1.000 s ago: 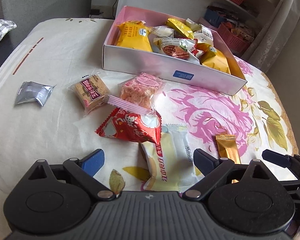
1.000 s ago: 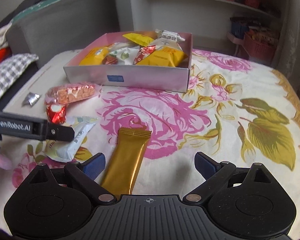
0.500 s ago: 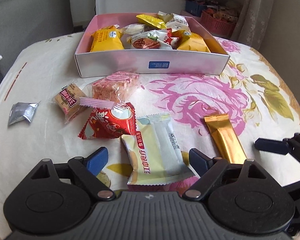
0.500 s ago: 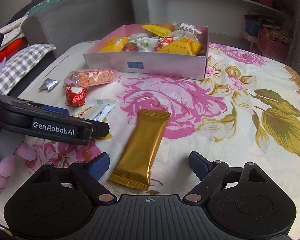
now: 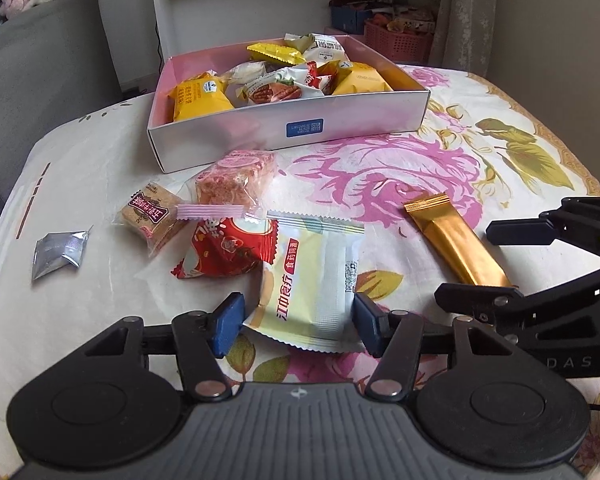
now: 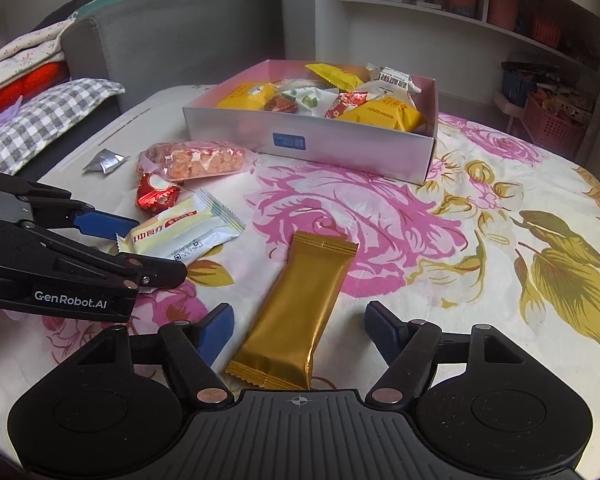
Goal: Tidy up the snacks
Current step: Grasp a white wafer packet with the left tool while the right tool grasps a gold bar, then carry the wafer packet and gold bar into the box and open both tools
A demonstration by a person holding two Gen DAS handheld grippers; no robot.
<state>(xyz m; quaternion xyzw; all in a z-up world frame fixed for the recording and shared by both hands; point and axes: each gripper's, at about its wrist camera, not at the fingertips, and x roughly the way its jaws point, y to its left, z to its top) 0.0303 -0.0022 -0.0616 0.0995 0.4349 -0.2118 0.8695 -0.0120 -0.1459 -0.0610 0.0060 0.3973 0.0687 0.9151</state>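
Snacks are scattered on the floral-clothed surface point(image 5: 440, 168) in front of a pink box point(image 5: 352, 116) already filled with packets. A pale yellow packet point(image 5: 312, 284) is framed by the left claw point(image 5: 296, 322), whose jaws are closing around it; the pads are not yet pressed on it. A gold bar point(image 6: 296, 308) lies between the fingers of the right claw point(image 6: 300, 334), also closing, with gaps seen on both sides.
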